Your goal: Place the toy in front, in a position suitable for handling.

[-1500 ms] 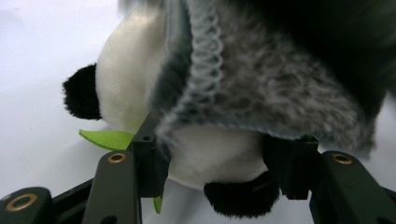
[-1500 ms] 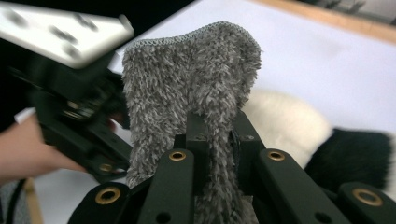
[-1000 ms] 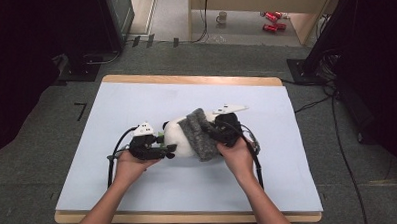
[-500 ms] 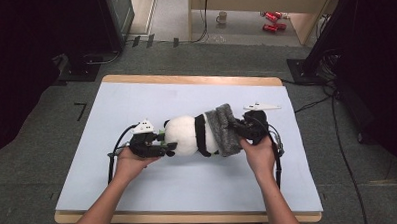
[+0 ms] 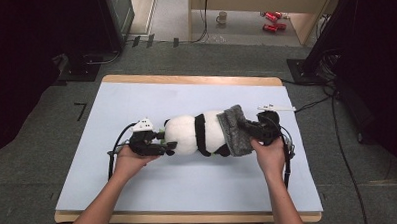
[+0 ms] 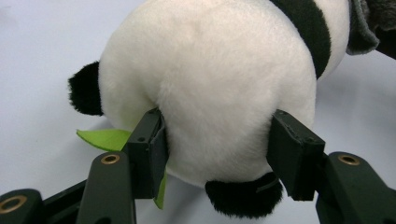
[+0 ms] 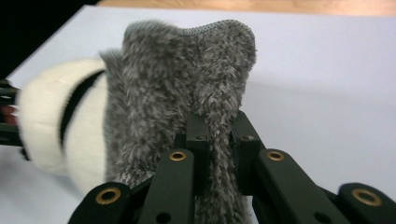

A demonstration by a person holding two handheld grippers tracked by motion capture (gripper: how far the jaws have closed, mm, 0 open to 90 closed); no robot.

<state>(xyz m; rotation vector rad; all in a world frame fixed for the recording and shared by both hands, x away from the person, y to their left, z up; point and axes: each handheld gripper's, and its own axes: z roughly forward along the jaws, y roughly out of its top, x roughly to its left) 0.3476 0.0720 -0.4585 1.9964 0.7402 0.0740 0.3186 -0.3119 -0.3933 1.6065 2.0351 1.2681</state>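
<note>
Grey hat (image 5: pixel 235 130) — farther right, off panda's (image 5: pixel 192 134) head

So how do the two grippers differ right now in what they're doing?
The left gripper stands wide around the panda's white rump, and its jaws have just been opening. The right gripper is pinched shut on a fold of the grey hat at the panda's other end. Both lie low over the table.
</note>
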